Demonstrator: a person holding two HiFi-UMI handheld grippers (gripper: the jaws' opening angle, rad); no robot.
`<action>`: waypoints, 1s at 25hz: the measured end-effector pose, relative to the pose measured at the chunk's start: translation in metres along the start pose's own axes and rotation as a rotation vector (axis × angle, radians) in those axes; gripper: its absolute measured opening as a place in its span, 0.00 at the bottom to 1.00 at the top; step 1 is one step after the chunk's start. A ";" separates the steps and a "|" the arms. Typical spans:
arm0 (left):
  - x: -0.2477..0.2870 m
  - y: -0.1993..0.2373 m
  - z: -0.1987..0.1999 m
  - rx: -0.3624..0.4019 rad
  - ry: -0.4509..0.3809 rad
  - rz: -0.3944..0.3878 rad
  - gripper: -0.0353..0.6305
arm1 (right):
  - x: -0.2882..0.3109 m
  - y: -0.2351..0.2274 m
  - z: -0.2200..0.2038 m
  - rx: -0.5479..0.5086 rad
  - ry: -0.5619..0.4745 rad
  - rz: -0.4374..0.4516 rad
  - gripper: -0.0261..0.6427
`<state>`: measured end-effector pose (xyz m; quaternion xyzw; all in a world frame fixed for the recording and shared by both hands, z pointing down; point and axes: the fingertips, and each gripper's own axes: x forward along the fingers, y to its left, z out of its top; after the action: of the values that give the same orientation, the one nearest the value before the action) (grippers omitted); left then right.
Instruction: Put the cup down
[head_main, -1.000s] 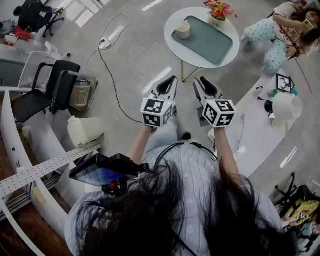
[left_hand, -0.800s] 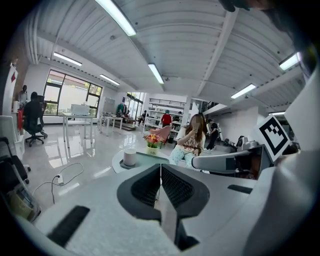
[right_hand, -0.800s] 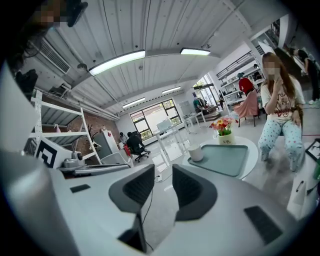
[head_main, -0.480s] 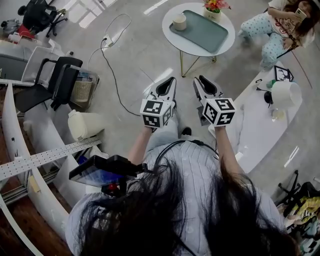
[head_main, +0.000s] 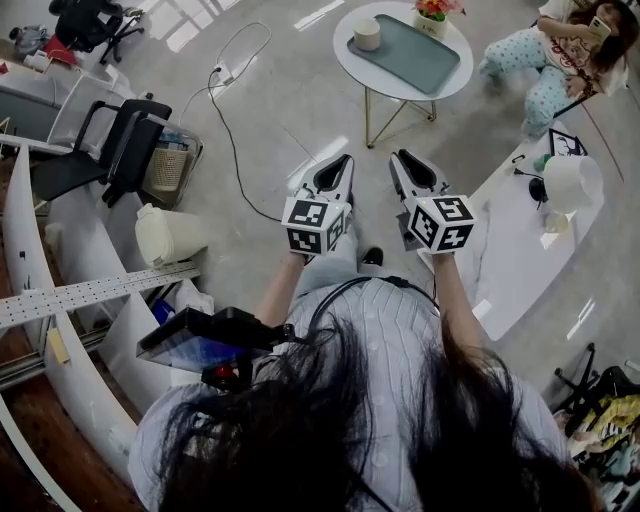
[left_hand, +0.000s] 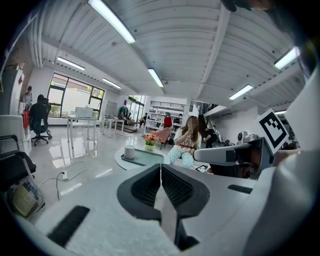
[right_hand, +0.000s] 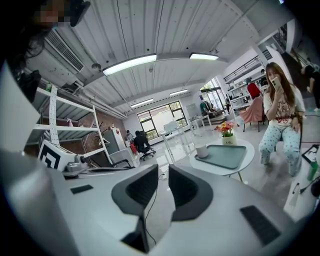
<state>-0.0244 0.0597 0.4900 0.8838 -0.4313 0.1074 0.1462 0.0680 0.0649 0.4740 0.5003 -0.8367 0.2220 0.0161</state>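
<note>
The cream cup (head_main: 367, 35) stands upright on a grey-green tray (head_main: 415, 58) on the round white table (head_main: 352, 72), far ahead of both grippers. It also shows in the left gripper view as the cup (left_hand: 129, 152) and in the right gripper view as the cup (right_hand: 201, 151). My left gripper (head_main: 338, 167) is shut and empty, its jaws (left_hand: 160, 167) meeting. My right gripper (head_main: 405, 165) is held beside it, level with it. Its jaws (right_hand: 161, 172) have just been closing, stand nearly together, and nothing is between them.
A flower pot (head_main: 433, 12) stands at the tray's far end. A seated person (head_main: 545, 60) is right of the table. A low white table (head_main: 520, 255) with a white lamp (head_main: 573, 185) lies at my right. A black chair (head_main: 120, 160), a floor cable (head_main: 225, 130) and shelving are at my left.
The round table with the cup has slid toward the top of the head view and looks a little farther off. Both grippers stay side by side in front of the body, empty.
</note>
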 end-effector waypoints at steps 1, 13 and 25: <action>-0.004 0.000 -0.002 -0.002 -0.001 0.004 0.08 | -0.002 0.003 -0.001 -0.002 0.000 0.004 0.16; -0.029 0.005 -0.002 -0.012 -0.029 0.036 0.08 | -0.015 0.038 -0.011 -0.026 0.005 0.041 0.15; -0.029 -0.003 0.000 -0.013 -0.043 0.030 0.08 | -0.020 0.043 -0.008 -0.060 0.005 0.051 0.15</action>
<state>-0.0395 0.0833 0.4802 0.8783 -0.4483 0.0878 0.1409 0.0402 0.1022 0.4611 0.4774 -0.8555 0.1984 0.0276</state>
